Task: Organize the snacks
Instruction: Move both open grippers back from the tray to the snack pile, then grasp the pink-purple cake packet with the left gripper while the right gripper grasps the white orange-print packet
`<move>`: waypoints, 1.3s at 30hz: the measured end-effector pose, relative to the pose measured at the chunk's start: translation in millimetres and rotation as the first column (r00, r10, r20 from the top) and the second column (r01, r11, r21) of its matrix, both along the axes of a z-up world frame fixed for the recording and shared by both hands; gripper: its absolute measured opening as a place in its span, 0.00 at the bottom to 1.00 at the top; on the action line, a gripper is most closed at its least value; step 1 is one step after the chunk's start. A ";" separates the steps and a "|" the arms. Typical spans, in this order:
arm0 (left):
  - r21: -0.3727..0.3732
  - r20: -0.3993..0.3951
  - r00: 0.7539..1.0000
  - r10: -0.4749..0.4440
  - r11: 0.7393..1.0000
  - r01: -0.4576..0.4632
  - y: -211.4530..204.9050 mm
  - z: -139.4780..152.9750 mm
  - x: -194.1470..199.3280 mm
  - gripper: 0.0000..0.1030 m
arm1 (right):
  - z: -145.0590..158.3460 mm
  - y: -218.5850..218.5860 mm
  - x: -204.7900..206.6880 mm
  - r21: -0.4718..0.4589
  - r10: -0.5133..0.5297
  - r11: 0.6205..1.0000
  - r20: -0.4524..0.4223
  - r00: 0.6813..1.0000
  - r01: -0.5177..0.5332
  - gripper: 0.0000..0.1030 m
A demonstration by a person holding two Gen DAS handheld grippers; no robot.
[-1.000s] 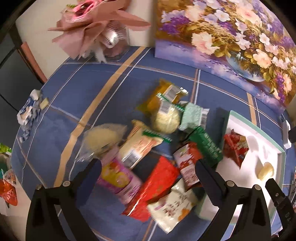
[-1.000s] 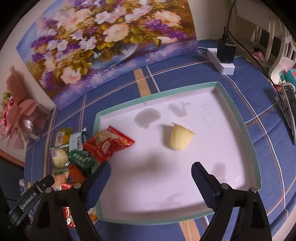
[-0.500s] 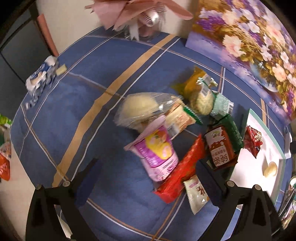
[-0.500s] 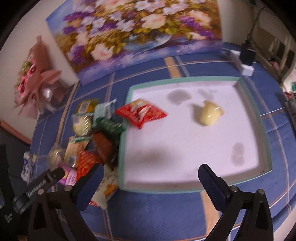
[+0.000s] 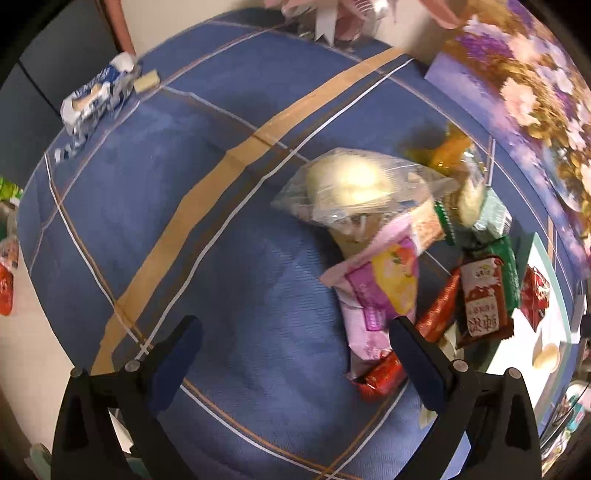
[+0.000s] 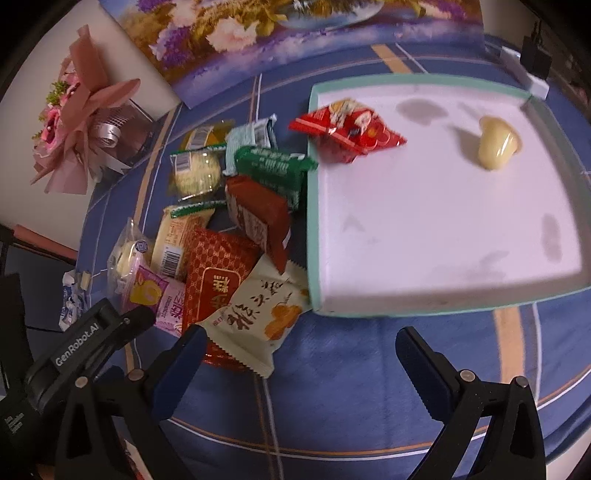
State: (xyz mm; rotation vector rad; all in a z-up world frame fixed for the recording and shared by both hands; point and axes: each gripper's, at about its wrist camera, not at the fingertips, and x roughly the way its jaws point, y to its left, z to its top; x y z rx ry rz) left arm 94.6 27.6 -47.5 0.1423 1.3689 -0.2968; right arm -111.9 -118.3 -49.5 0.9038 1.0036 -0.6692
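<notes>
Beside the tray's left wall lies the heap of snack packets you are sorting, overlapping one another on the blue tablecloth: a cream packet nearest you, a dark red one under it, a brown one and a green one leaning against the tray's rim, a pink pouch and a clear bag with a pale bun further out. Only two things sit inside the tray: a red packet half over its far left corner and a yellow jelly cup tipped on its side, so most of the job looks undone.

Your right gripper has just been spreading its jaws and now stands wide with nothing between them, over bare cloth in front of the tray; its left finger overlaps the cream packet's corner, likely your easiest next pick since it lies on top. Your left gripper is also spread wide and empty, above open cloth left of the heap, its right finger over the pink pouch's lower end. Both point steeply down, which suits pinching flat packets from above.

Mind the bouquet and flower painting behind the heap.
</notes>
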 end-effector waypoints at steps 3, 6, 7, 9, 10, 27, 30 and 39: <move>-0.026 -0.016 1.000 0.006 1.000 -0.006 1.0 -2.3 6.7 0.98 | -6.8 0.3 4.6 0.015 -0.024 1.000 -0.011 1.000 0.024 1.00; -0.040 -0.015 1.000 -0.016 0.999 0.015 -4.8 -2.3 10.1 0.98 | -14.4 -1.9 8.4 0.034 -0.056 0.998 -0.027 0.998 0.057 1.00; -0.042 -0.016 1.000 -0.024 0.999 0.024 -7.4 -2.5 10.7 0.98 | -17.2 -2.3 10.3 0.039 -0.065 0.997 -0.033 0.997 0.066 1.00; -0.049 -0.024 0.999 -0.048 0.998 0.047 -14.3 -4.8 11.5 0.98 | -20.5 -3.8 13.3 0.039 -0.080 0.996 -0.040 0.996 0.081 1.00; -0.051 -0.029 0.998 -0.059 0.997 0.057 -17.7 -6.7 11.9 0.98 | -22.1 -4.6 15.3 0.034 -0.087 0.995 -0.046 0.995 0.089 1.00; 0.031 -0.072 0.995 -0.070 0.997 0.073 -45.5 -46.8 24.9 0.97 | -47.7 -9.0 48.9 -0.022 -0.106 0.994 -0.155 0.982 0.103 1.00; 0.030 -0.080 0.994 -0.071 0.997 0.073 -47.7 -47.5 23.8 0.85 | -48.5 -5.8 54.5 -0.041 -0.098 0.995 -0.172 0.980 0.092 1.00; 0.029 -0.076 0.991 -0.113 0.993 0.116 -58.2 -45.9 13.2 0.55 | -51.8 1.0 64.3 -0.063 -0.064 0.997 -0.189 0.980 0.053 0.98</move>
